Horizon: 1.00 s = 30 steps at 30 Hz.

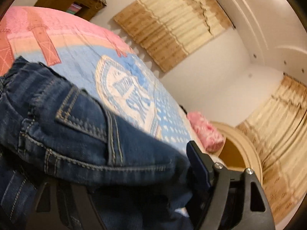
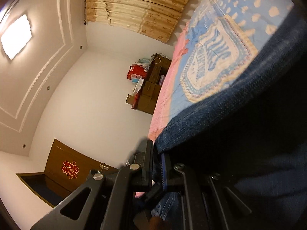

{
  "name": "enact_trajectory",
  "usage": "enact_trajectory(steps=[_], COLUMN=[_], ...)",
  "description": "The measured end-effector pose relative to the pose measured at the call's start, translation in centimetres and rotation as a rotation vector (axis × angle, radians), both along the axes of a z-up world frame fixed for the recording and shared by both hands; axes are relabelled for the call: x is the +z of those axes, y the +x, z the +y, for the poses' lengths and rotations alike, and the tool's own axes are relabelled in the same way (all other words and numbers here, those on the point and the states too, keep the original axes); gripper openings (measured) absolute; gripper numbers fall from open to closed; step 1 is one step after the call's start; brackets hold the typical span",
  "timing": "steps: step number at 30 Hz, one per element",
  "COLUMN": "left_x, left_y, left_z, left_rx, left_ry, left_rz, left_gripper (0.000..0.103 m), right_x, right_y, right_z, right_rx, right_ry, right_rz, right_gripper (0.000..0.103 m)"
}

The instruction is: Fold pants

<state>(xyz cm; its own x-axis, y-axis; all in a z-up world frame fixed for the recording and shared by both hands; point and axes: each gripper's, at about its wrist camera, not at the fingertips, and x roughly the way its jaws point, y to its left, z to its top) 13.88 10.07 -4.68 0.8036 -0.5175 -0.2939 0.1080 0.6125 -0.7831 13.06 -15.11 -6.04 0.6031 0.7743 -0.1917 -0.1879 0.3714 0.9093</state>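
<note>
The jeans [image 1: 80,134] lie bunched across the foreground of the left wrist view, resting on a quilt [image 1: 80,57] in pink and light blue that covers the bed. The left gripper [image 1: 122,184] stands with its jaws wide apart. Its right-hand finger shows at the lower right of that view, just beside the folded denim edge; the opposite finger sits beneath the cloth at the lower left and is mostly covered. A thick fold of the jeans, with a back pocket and light-coloured stitching facing the camera, lies between and over the two fingers. Whether the pads press on the cloth cannot be told. In the right wrist view, the right gripper [image 2: 157,167] has its jaws brought together on an edge of the jeans [image 2: 239,134]; a thin strip of denim shows pinched in the narrow gap between the fingers. From that clamp the dark cloth spreads up and to the right, filling that side of the view and lying over the quilt [image 2: 211,57].
</note>
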Motion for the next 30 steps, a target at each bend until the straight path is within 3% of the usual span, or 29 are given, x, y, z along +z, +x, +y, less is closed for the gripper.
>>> enact_trajectory(steps=[2, 4, 6, 8, 12, 14, 16, 17, 20, 23, 26, 30], left_x=[0.6, 1.3, 1.8, 1.9, 2.1, 2.4, 2.6, 2.7, 3.5, 4.2, 4.3, 4.3], left_y=[-0.3, -0.3, -0.2, -0.1, 0.1, 0.0, 0.0, 0.0, -0.5, -1.1, -1.5, -2.2], left_z=[0.2, 0.0, -0.1, 0.1, 0.7, 0.6, 0.7, 0.9, 1.6, 2.1, 2.2, 2.2], left_rx=[0.01, 0.0, -0.025, -0.033, -0.053, -0.061, -0.073, -0.075, -0.077, -0.078, -0.08, -0.083], left_ry=[0.016, 0.075, 0.121, 0.132, 0.127, 0.142, 0.138, 0.13, 0.119, 0.124, 0.114, 0.116], left_rz=[-0.033, -0.052, -0.055, -0.058, -0.073, -0.077, -0.08, -0.081, -0.104, -0.132, -0.132, -0.142], left_gripper=[0.062, 0.035, 0.014, 0.012, 0.011, 0.011, 0.01, 0.01, 0.01, 0.01, 0.01, 0.01], right_x=[-0.7, -1.2, -1.4, -1.1, -1.1, -0.5, -0.1, 0.0, 0.8, 1.8, 2.2, 1.5], right_y=[-0.6, -1.1, -1.4, -1.9, -3.1, -4.4, -5.5, -6.3, -8.2, -8.4, -6.6, -2.3], right_z=[0.3, 1.1, 2.0, 2.5, -1.0, -5.0, -8.8, -11.5, -20.6, -27.3, -33.2, -37.0], right_rx=[0.0, 0.016, 0.032, 0.033, -0.032, -0.134, -0.234, -0.311, -0.518, -0.619, -0.654, -0.633], right_ry=[0.014, 0.014, -0.008, -0.075, -0.07, -0.097, -0.119, -0.125, -0.154, -0.177, -0.215, -0.252], right_rz=[0.013, 0.018, 0.004, -0.015, 0.005, -0.012, -0.011, -0.006, 0.038, 0.088, 0.188, 0.305], right_gripper=[0.008, 0.008, 0.008, 0.008, 0.009, 0.03, 0.087, 0.091, 0.091, 0.091, 0.091, 0.089])
